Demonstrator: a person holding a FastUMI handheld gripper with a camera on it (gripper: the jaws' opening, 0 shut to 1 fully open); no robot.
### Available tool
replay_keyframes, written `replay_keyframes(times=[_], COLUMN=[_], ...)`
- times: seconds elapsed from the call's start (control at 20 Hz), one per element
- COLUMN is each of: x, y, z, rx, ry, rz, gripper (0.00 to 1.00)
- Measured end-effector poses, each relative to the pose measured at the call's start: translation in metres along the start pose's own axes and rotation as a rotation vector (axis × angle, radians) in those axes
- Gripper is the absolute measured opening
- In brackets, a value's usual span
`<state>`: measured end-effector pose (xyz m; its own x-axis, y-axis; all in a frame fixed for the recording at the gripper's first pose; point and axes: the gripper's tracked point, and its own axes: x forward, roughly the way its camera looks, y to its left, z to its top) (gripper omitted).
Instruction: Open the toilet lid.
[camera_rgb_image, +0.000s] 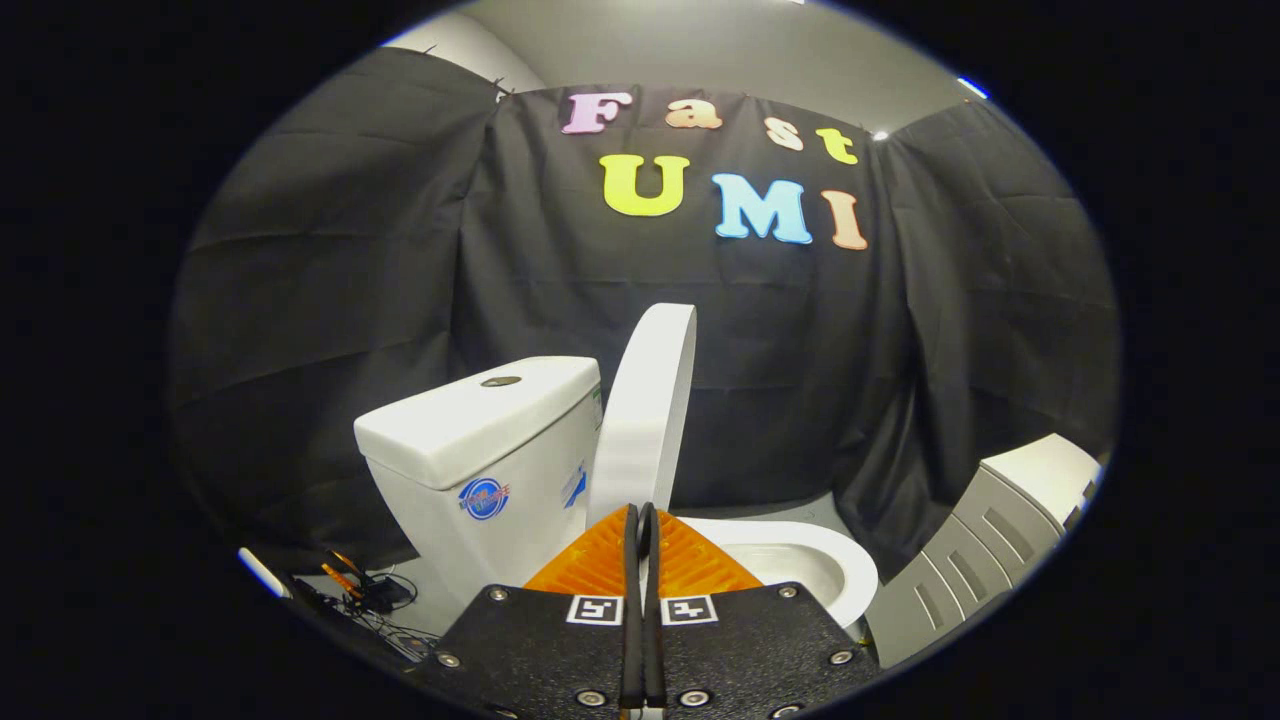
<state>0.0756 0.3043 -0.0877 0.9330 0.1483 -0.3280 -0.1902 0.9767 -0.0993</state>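
Gripper (640, 515): orange fingers pressed flat together, nothing pinched in there, tips pointing right at the foot of the raised lid
Toilet lid (645, 410): already up, standing close to vertical, leaning back by the tank
Bowl (835, 560): rim's open and showing just past the fingers, off to the right
Tank (480, 440): white, round button on top, sticker on its side
Cables (365, 600): messy little pile on the floor by the tank
Cabinet (985, 545): grey, beside the bowl

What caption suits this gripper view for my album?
Shut gripper just before the raised toilet lid, which stands near the tank above the open bowl.
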Motion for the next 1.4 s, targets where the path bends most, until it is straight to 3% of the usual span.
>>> replay_keyframes(times=[0.5,1.3,1.4], x=[0.009,0.015,0.017], y=[0.048,0.079,0.082], z=[0.005,0.009,0.008], rx=[-0.082,-0.135,-0.138], ry=[-0.033,-0.051,-0.058], rz=[0.059,0.118,0.159], gripper=[0.0,0.0,0.0])
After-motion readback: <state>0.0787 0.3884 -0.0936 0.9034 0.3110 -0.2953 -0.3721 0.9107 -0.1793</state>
